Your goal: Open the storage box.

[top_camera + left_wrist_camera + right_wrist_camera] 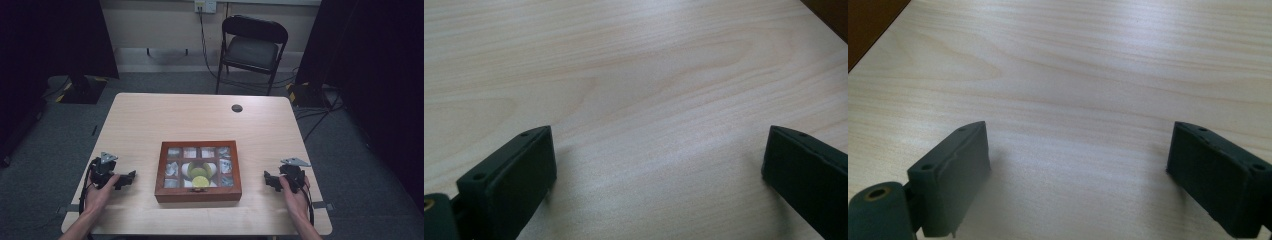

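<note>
- Pale wood surface [200, 120], round dark grommet [237, 108] near its far edge;
- Grey carpet floor [45, 150] all around;
- Black folding chair [252, 50] beyond, against a cream wall [155, 25];
- Wall socket [205, 6] up top, cables [207, 55] trailing down;
- Dark curtains [50, 40] on both sides; dim light.

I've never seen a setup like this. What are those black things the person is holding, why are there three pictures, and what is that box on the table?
The person holds a hand-held left gripper and right gripper, each with two black jaws. The high view looks down on the table from above. The other two pictures come from cameras riding on the grippers, looking along their own jaws at bare tabletop: left gripper, right gripper. Both are open and hold nothing. Between them lies a closed wooden box with a windowed lid; yellow-green round things and pale items show through it.
</note>
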